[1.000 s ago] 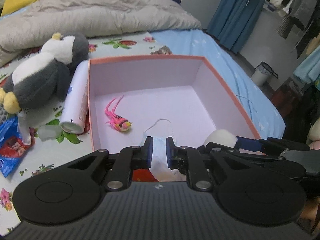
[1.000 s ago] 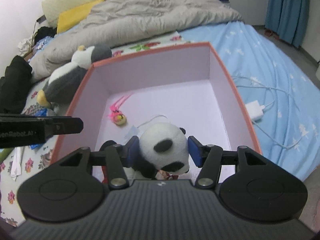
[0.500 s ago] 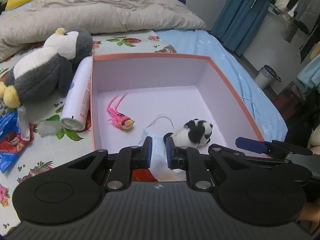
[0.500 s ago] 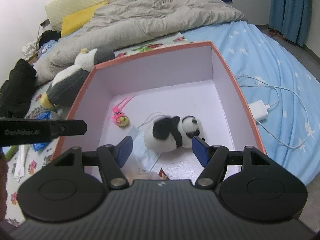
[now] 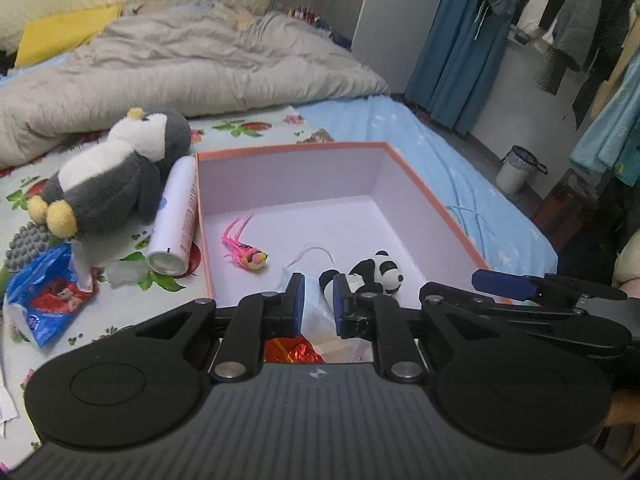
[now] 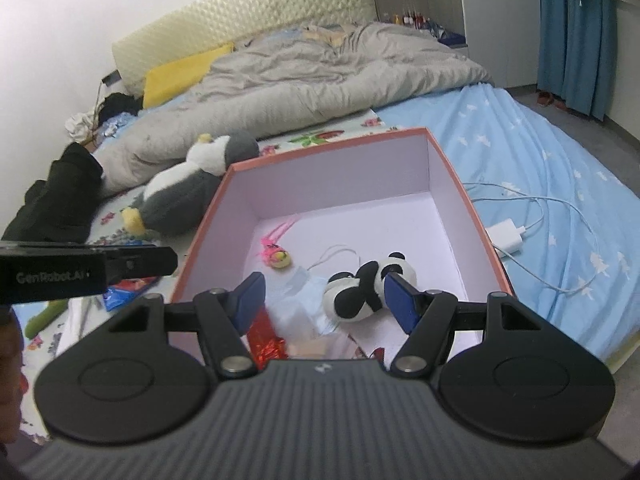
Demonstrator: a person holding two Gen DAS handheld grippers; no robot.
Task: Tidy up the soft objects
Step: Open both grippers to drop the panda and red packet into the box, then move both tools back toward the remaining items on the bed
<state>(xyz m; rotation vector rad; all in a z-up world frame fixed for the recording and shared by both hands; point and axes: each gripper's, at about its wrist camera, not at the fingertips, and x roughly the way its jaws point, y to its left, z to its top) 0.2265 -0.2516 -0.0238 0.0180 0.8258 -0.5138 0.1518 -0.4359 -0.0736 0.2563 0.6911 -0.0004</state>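
Note:
A pink-rimmed box (image 5: 424, 196) (image 6: 456, 184) stands on the bed. On its floor lie a small panda plush (image 5: 376, 276) (image 6: 368, 288), a pale blue face mask (image 5: 316, 308) (image 6: 304, 288) and a pink feathered toy (image 5: 246, 250) (image 6: 276, 254). My right gripper (image 6: 324, 300) hangs open above the near end of the box, with the panda below it and clear of the pads. My left gripper (image 5: 316, 304) shows only a narrow gap between its pads and holds nothing; the mask is seen through that gap. A grey and white penguin plush (image 5: 108, 176) (image 6: 188, 196) lies left of the box.
A white spray can (image 5: 178, 220) lies along the box's left wall. A blue snack packet (image 5: 44, 292) is at the near left and red foil (image 5: 292, 350) in front of the box. A white charger with cable (image 6: 508, 236) lies to the right. A grey duvet (image 5: 180, 68) fills the back.
The right jaws opened and the panda dropped from them onto the box floor. Both grippers pulled back and rose away from the box.

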